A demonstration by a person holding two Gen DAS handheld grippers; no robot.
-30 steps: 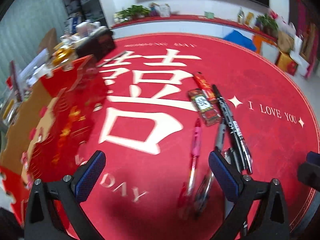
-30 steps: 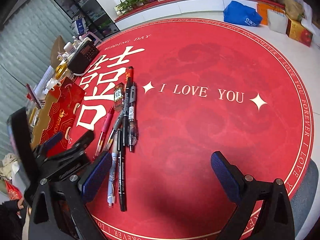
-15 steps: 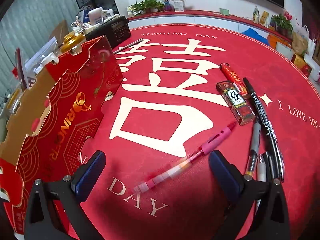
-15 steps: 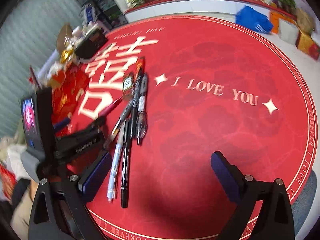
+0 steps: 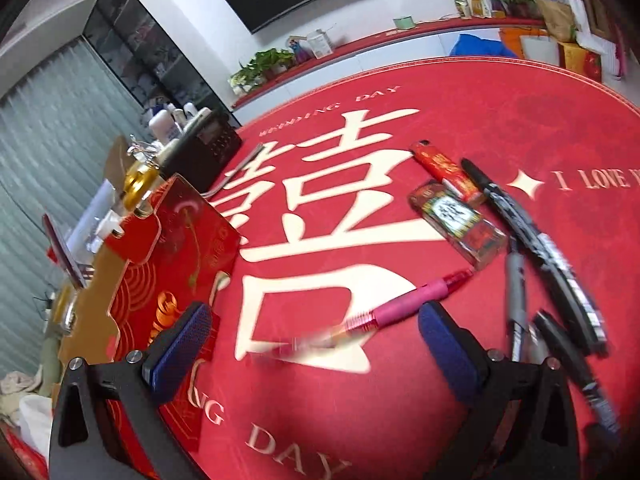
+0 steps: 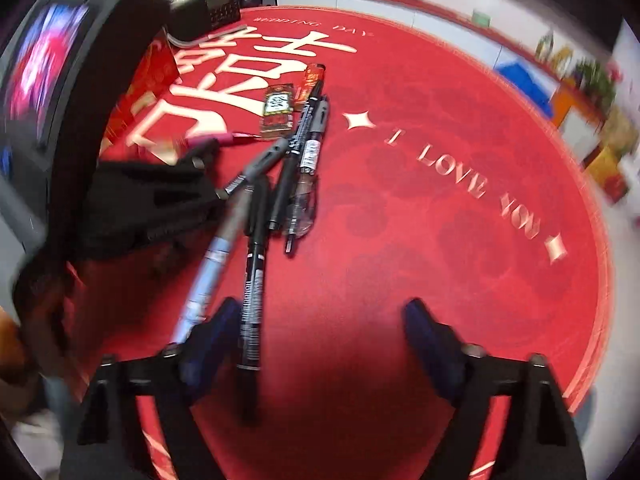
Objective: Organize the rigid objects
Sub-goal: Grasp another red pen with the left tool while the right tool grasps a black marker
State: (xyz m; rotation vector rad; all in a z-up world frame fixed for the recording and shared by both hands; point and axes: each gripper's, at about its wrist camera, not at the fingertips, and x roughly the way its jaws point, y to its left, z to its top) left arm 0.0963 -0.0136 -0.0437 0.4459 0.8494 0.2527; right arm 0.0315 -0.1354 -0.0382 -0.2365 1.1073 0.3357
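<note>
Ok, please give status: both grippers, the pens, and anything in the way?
Left gripper open over pink pen, not gripping. Right gripper open, jaws just closing, black marker between them. Pen pile crossed, two lighters beside it.

My right claw (image 6: 316,344) has bare red mat (image 6: 400,240) ahead from twelve round to three o'clock, with nothing lying there. At eleven o'clock the heap of pens (image 6: 276,184) crowds my path, a black marker (image 6: 253,300) running down just beside my left pad, and at nine to ten o'clock the left gripper (image 6: 160,196) blocks the way.
</note>
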